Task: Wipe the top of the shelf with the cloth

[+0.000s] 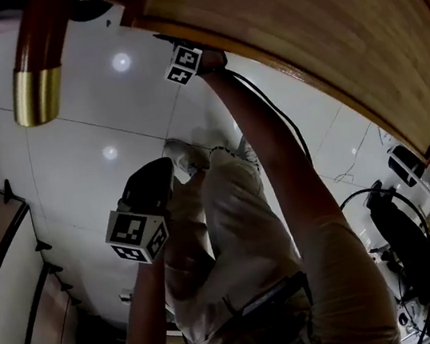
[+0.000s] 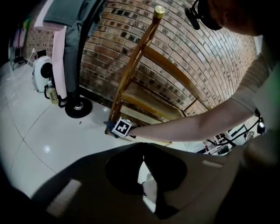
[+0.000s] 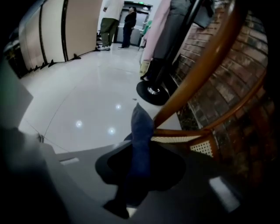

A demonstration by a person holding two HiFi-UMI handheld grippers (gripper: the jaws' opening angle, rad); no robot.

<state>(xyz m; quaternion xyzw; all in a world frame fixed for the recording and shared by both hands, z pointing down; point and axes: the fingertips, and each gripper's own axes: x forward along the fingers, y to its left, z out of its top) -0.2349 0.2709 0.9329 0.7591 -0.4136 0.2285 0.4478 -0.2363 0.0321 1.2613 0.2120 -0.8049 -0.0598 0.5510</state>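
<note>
R hand-held gripper [image 3: 141,151] clamped shut on blue cloth [image 3: 142,127]. Cloth end seen right at corner rail of wooden shelf [image 3: 192,139], next to cane panel. L hand-held gripper [image 2: 142,151] kept apart from shelf, over white floor [image 2: 39,140]; jaw tips met, nothing between. Brass-capped post [image 1: 38,94] seen upper left in head view. Black round stand base [image 3: 153,92] w/ hung clothes near shelf corner, brick wall [image 3: 227,74] alongside. Two people [image 3: 130,19] seen far off.

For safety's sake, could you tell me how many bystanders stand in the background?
2, both far off in the right gripper view: a person in a light top, and a person in dark clothes beside them. Others may be hidden.
</note>
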